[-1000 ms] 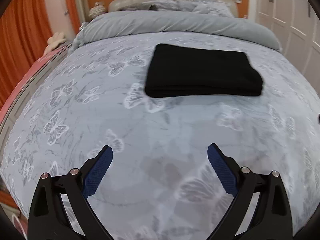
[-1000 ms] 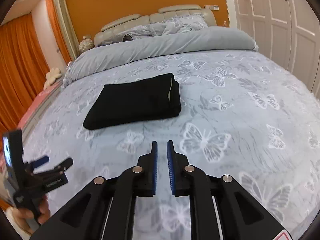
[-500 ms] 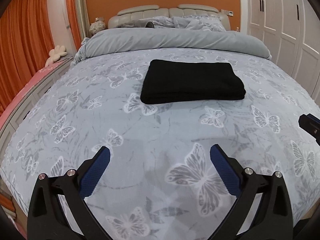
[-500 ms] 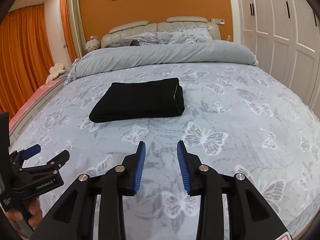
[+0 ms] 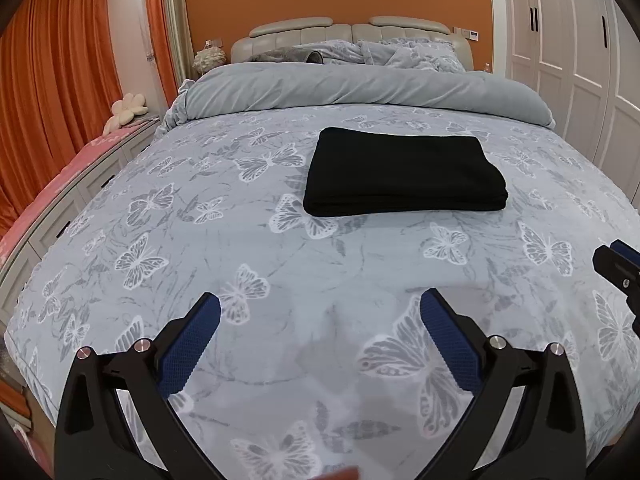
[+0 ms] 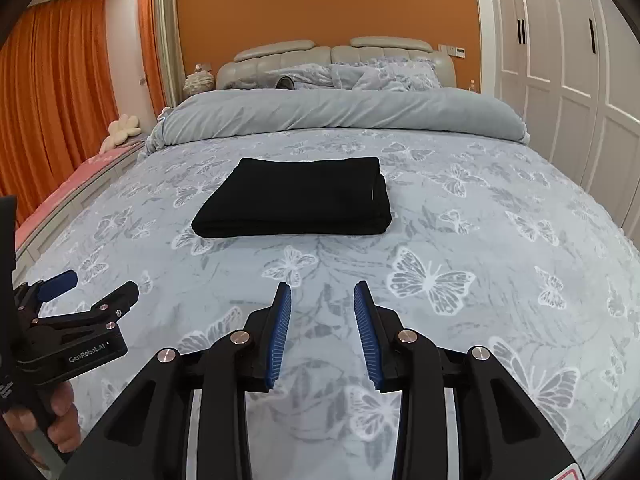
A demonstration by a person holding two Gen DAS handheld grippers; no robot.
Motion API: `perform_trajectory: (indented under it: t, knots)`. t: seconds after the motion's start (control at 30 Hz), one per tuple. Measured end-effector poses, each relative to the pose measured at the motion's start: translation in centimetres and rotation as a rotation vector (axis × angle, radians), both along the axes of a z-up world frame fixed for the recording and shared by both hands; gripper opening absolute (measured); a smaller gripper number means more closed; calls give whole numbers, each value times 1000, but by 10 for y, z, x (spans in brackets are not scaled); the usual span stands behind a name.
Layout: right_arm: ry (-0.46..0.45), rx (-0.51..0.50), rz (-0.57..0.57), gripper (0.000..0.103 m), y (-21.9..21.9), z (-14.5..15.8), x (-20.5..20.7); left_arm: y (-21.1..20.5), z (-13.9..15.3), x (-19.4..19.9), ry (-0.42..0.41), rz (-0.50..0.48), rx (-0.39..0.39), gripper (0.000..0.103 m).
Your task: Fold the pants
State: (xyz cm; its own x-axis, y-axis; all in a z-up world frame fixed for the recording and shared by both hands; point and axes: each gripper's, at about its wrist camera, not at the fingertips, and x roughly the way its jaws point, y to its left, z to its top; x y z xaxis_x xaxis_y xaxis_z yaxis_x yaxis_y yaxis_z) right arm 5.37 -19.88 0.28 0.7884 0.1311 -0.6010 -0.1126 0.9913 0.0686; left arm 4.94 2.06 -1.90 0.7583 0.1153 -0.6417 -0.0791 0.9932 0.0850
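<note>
The right claw [image 6: 322, 300] stands partly open with nothing between its jaws; they have just been opening, from nearly shut a second ago to a moderate gap now. The left claw [image 5: 320, 312] gapes wide and empty too, its blue pads [image 5: 188, 350] splayed over bare bedspread [image 5: 200, 240].

The pants [image 6: 296, 198] lie as a neat black rectangle on the bedspread, well beyond both claws and short of the rolled grey duvet [image 6: 340, 114] that crosses the bed behind them. Taking the pants as the mark: the right claw sits nearer the camera and slightly to their right, the left claw nearer the camera and to their left, and neither touches the cloth. In the right view the stack shows several layers at its right edge, squared up, with no leg or waistband trailing out.

What has changed over the last second is the framing. Both views now take in more of the headboard [image 5: 352, 34] and orange wall, and the pants sit smaller and farther off, so both hands have been drawing back from the stack.

My reading is that the folding is done and this is the retreat: the cloth is released, both claws are empty, and nothing about the stack looks in need of another pass.
</note>
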Motion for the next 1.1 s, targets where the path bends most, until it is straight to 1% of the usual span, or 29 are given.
perform_trajectory:
  t: [0.17,0.43,0.57,1.1]
  knots:
    - [6,15,-5,35,0,-1,-3,0,3,-4,-24,-9,-6,98]
    - [4,-2,3,35,6,-3,-4,-2,3,-3,-20,-17,-20,98]
    - [4,-5,3,39,6,-3,-5,-5,1,-2,-15,-25,-21,98]
    - [2,-10,3,39,8,-2,-6,-7,-1,-2,-14,-26,-20,98]
